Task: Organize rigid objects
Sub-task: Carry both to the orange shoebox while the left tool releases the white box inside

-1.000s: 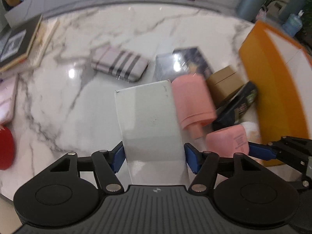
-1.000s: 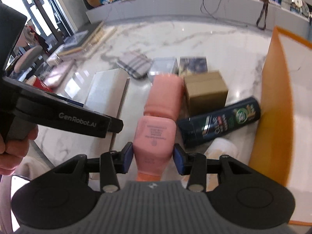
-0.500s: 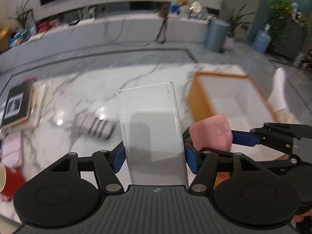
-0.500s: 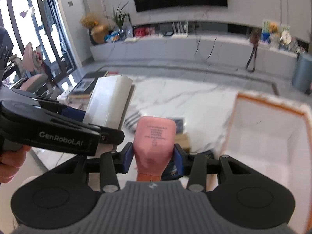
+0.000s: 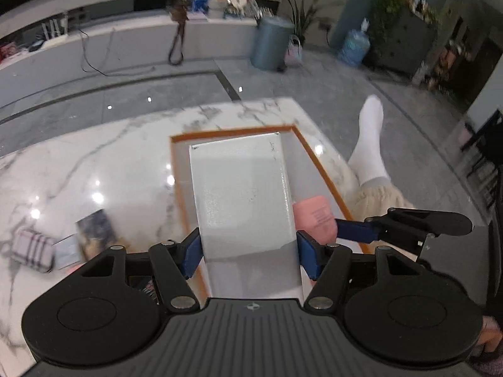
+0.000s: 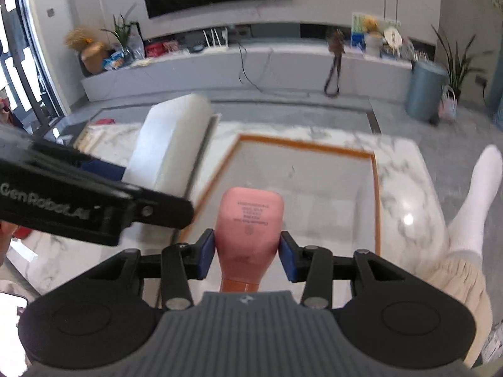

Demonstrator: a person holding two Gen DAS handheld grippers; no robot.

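The left tongs (image 5: 248,251) are clamped on a white box (image 5: 239,188), the right tongs (image 6: 247,253) on a pink bottle (image 6: 250,220); both are held above the orange-rimmed bin (image 6: 375,188) at the marble tabletop's (image 5: 94,157) far corner.

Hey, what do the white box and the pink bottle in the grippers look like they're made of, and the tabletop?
White box: probably coated cardboard; flat faces, sharp corners, slight sheen, small scuffs.
Pink bottle: likely matte plastic; smooth moulded shape with printed text.
Tabletop: polished marble or a marble-look slab; grey veins and bright mirror-like light reflections.
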